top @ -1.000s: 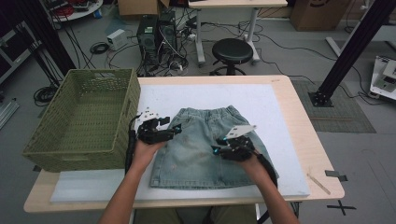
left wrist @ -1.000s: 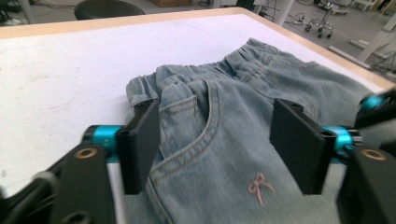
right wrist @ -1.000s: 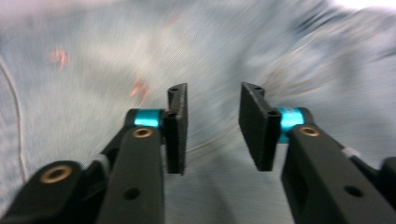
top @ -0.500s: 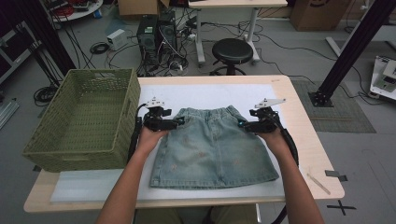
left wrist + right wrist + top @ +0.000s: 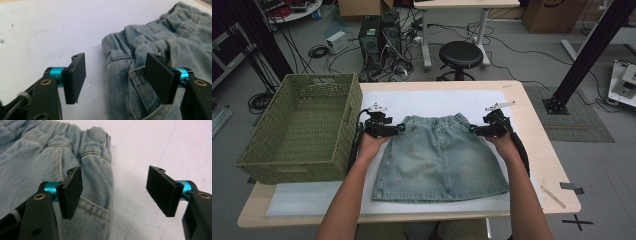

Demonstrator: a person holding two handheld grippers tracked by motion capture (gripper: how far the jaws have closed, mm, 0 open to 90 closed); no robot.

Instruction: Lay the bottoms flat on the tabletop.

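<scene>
A light blue denim skirt lies flat on the white mat, waistband toward the far side. My left gripper is at the waistband's left corner. Its jaws have just been closing but stand open, one pad over the skirt and one over the mat, pressing on nothing. My right gripper is at the right corner. Its jaws have just been opening and stand open, with the edge of the skirt between them, untouched.
A green woven basket stands on the table's left end, close to my left forearm. The wooden table shows bare wood to the right of the mat. A stool and computer gear sit on the floor beyond the far edge.
Both hands moved outward from over the skirt to its waistband corners, the right one farthest to the right and away. The right jaws opened. The skirt now lies spread flatter.
</scene>
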